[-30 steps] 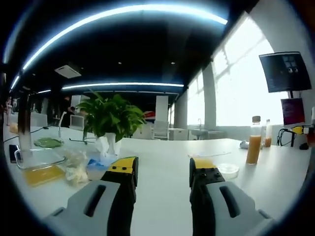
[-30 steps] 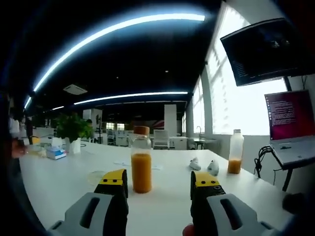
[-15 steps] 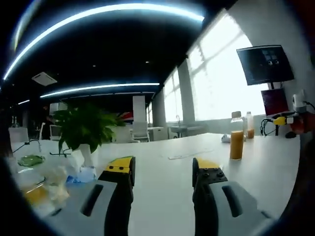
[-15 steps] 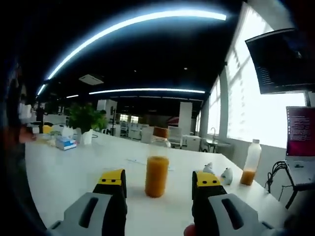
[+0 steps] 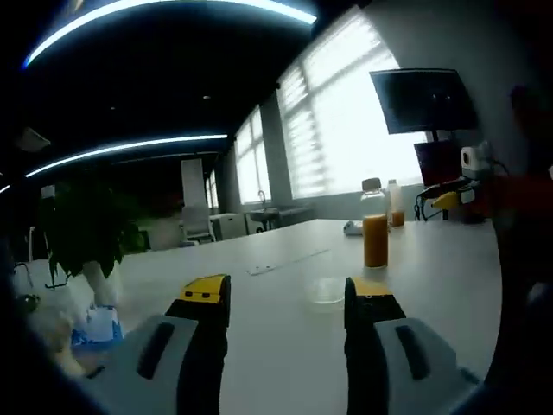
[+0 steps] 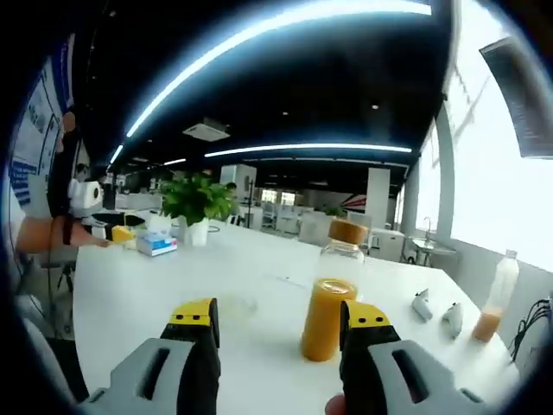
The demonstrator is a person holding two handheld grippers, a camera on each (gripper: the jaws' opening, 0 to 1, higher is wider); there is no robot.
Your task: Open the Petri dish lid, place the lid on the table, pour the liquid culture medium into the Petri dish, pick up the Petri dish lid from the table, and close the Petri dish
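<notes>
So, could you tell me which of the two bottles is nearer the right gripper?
The cork-topped bottle of orange liquid, just ahead between the right gripper jaws; the white-capped bottle stands far off by the window.

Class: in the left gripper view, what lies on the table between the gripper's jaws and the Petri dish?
Nothing: in the left gripper view, only bare white table separates the left gripper from the Petri dish.

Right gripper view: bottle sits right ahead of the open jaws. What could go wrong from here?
1. The bottle of orange liquid is tall and narrow; a jaw of the right gripper nudging it off-centre could tip it.
2. The Petri dish is clear and faint against the white table, so the left gripper may misjudge its rim.
3. Dish and bottle stand close together, so the grippers may crowd each other.
</notes>
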